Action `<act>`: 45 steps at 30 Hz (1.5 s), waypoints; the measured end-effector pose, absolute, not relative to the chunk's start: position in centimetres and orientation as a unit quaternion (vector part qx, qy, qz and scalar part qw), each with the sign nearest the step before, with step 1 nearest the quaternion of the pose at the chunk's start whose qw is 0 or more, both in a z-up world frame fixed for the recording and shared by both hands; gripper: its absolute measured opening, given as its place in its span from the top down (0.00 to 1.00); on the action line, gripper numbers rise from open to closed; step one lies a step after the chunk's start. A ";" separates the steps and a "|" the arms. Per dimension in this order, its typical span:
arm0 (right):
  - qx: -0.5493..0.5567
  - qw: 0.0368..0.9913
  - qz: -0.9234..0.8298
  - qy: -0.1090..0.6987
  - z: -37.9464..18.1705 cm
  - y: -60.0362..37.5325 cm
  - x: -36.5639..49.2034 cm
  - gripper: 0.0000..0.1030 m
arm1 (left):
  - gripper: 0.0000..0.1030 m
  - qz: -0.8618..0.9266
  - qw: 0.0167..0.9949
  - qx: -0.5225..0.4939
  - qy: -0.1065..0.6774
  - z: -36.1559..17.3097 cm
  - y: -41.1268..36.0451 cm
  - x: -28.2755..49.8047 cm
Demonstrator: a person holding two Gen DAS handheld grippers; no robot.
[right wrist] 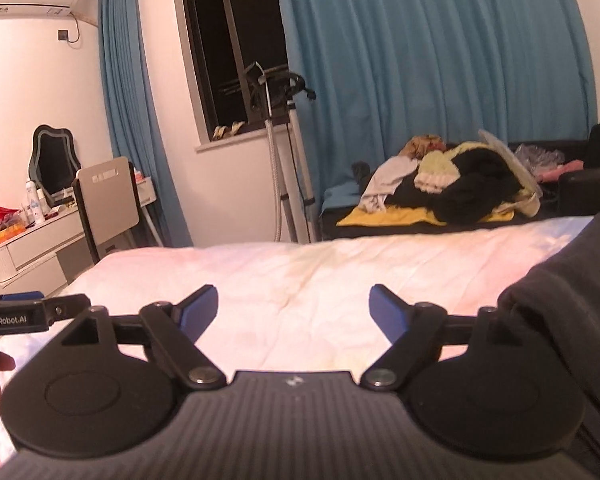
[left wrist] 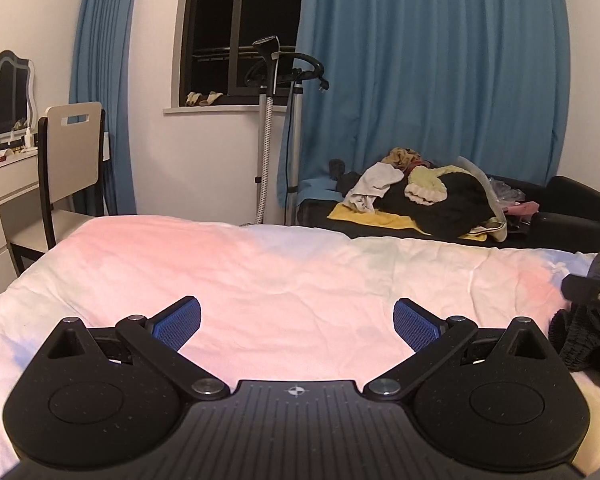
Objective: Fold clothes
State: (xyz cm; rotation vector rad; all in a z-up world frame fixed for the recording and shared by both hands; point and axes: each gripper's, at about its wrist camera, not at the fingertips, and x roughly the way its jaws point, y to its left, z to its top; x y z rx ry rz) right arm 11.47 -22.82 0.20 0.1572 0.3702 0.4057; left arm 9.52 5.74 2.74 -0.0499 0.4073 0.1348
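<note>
Both hand-held grippers, left [left wrist: 297, 322] and right [right wrist: 294, 310], gape wide and empty above the bed [left wrist: 284, 264]; best pinch the dark garment [right wrist: 572, 280] by its edge.

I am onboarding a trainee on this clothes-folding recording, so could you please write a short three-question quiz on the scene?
1. True or false: the left gripper is open and holds nothing.
2. The dark grey garment lies on which side of the right gripper: A left, B right?
3. What covers the black sofa beyond the pink-white bedspread?

Key: 1 true; 2 B; 3 a heap of mixed clothes.
</note>
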 end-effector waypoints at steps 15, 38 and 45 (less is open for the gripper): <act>0.049 0.966 0.183 0.176 0.1 -22.2 10.4 0.00 | 0.00 0.076 0.977 -0.024 0.198 2.8 5.1 8.5; 0.041 0.968 0.167 0.185 -0.7 -22.6 10.9 0.00 | 0.00 0.085 0.977 -0.011 0.197 2.2 3.7 8.2; 0.040 0.967 0.167 0.188 -0.8 -22.6 11.0 0.00 | 0.00 0.087 0.976 -0.012 0.199 2.2 3.5 8.1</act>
